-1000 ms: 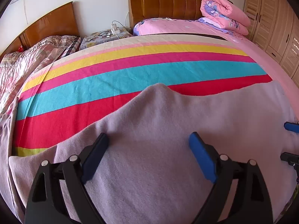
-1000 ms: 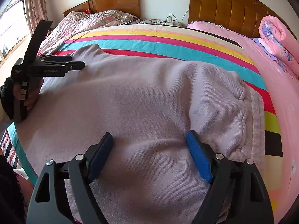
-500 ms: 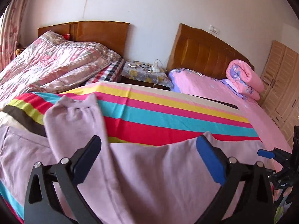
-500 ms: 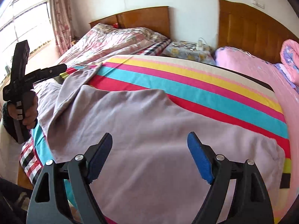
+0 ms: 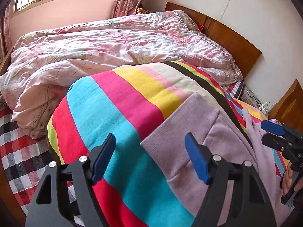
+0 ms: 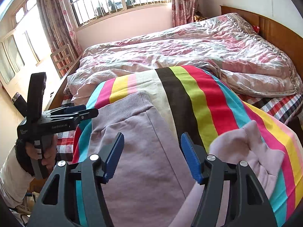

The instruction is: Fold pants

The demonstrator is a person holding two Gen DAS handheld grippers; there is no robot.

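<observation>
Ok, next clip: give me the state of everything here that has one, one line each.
left gripper: open, holding nothing, above the blanket by the cuff.
right gripper: open, holding nothing, over the pants.
pants: lying on the blanket, not yet folded; one leg flat, the other bunched.
ribbed cuff: flat, free of both grippers.
striped blanket: spread over the bed.
floral quilt: rumpled.
curtains: drawn aside.

A bed's striped blanket [image 5: 117,109] carries lilac pants [image 6: 136,151], lying directly ahead of both hand-held grippers; a crumpled floral quilt [image 6: 189,47] lies beyond.
</observation>
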